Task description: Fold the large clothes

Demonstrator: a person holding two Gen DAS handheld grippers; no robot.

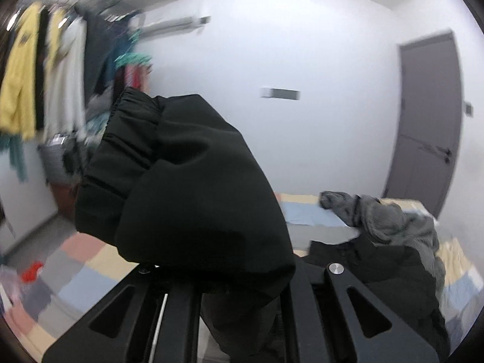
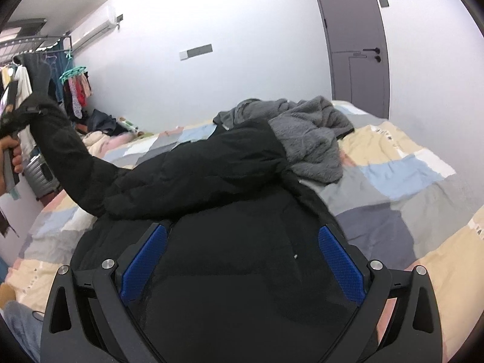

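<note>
My left claw is clamped on the black jacket's sleeve, holding it above the bed. My right claw stands wide, hovering over the jacket body spread below it; a grey fleece lies just beyond.

The black jacket between and ahead of the right tongs is matt, quilted, puffy cloth; its sleeve cuff, bunched over the left tongs, is gathered elastic. Beyond it lies a grey garment of rough, fuzzy fleece. The bed cover beneath is smooth, matt patchwork cloth. The right tongs' pads are blue, finely dimpled; the arms are matt black with shiny metal rivets.
</note>
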